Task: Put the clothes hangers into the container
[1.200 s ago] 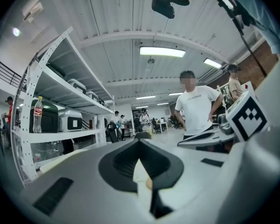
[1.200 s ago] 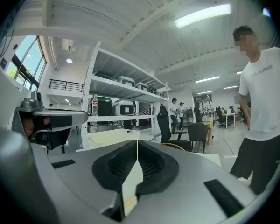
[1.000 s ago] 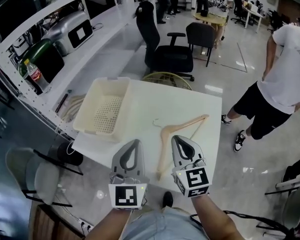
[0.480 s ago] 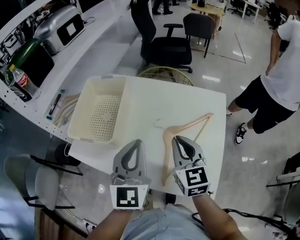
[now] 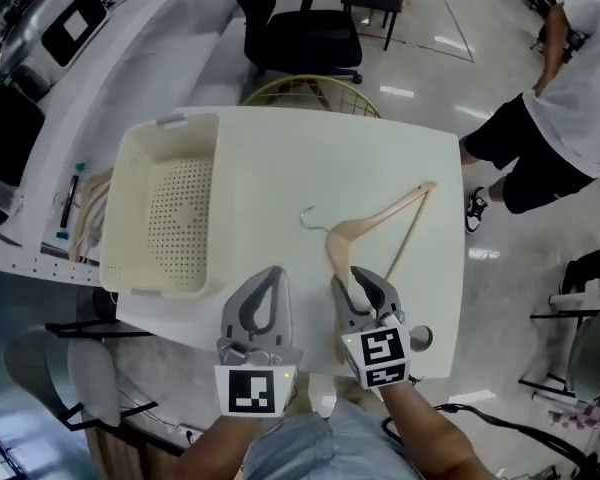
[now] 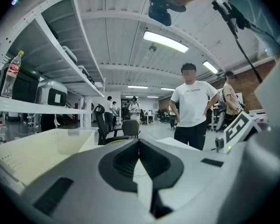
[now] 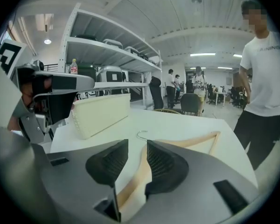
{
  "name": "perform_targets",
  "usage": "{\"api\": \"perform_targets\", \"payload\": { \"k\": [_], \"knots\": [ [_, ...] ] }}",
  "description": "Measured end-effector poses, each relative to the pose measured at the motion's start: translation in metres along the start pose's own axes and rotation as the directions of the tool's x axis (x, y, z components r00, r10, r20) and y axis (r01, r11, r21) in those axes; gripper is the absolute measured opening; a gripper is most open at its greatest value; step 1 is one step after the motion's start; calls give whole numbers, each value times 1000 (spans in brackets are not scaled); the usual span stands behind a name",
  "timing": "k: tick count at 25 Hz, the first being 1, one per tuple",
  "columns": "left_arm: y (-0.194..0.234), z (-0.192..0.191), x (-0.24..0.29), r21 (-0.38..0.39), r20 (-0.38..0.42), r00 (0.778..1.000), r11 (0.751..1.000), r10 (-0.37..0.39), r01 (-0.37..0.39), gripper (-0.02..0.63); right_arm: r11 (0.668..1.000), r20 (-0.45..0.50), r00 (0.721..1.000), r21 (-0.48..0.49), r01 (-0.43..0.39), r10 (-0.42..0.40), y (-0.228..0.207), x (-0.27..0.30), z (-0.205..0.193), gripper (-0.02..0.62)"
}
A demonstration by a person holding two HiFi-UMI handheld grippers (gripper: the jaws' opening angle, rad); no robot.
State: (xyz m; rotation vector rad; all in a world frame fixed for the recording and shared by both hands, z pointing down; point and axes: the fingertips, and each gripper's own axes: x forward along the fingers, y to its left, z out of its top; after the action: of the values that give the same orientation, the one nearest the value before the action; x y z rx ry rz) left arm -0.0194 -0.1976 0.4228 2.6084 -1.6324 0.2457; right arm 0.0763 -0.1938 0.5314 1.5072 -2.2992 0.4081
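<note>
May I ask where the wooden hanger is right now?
In the head view, the wooden hanger lies on the table's right half, right of the cream container; its near arm sits between the right gripper's jaws, which have just been opening.

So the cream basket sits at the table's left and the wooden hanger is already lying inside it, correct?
Not quite. The cream basket does sit at the left of the table, but the wooden hanger is not inside it: it lies on the tabletop to the basket's right, apart from it. The head view shows this.
</note>
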Motion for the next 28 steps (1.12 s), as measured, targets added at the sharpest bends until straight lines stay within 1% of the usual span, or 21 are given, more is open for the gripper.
{"api": "perform_targets", "payload": {
  "k": [5, 7, 10, 12, 14, 17, 20, 23, 24, 25, 28],
  "knots": [
    [8, -29, 15, -28, -63, 997, 999, -47, 45, 12, 998, -96, 994, 29, 52, -49, -3, 22, -30, 168],
    [9, -39, 18, -37, -82, 994, 997, -67, 64, 12, 997, -120, 990, 7, 76, -74, -2, 25, -35, 176],
    [13, -51, 25, -46, -102, 991, 996, -84, 80, 12, 993, -157, 981, -18, 117, -118, -6, 33, -37, 206],
    [16, -56, 30, -55, -106, 990, 994, -95, 89, 12, 989, -203, 968, -4, 148, -145, -10, 37, -42, 211],
    [19, -59, 34, -68, -106, 989, 993, -103, 96, 12, 986, -267, 951, 3, 166, -159, -13, 42, -49, 218],
    [24, -60, 39, -79, -103, 989, 992, -106, 99, 12, 987, -358, 922, -2, 159, -149, -12, 48, -58, 218],
    [26, -58, 42, -78, -98, 988, 991, -117, 109, 11, 988, -405, 906, 31, 148, -123, -11, 49, -61, 218],
    [28, -60, 45, -83, -105, 986, 989, -128, 120, 12, 986, -420, 901, 69, 151, -109, -13, 49, -61, 209],
    [29, -61, 45, -89, -107, 986, 989, -130, 121, 12, 985, -421, 900, 76, 156, -110, -15, 49, -61, 166],
    [29, -62, 46, -96, -107, 985, 988, -132, 122, 12, 983, -421, 900, 84, 162, -113, -17, 49, -61, 138],
    [29, -62, 46, -95, -110, 984, 987, -138, 128, 12, 979, -422, 899, 102, 176, -117, -22, 49, -60, 111]
  ]
}}
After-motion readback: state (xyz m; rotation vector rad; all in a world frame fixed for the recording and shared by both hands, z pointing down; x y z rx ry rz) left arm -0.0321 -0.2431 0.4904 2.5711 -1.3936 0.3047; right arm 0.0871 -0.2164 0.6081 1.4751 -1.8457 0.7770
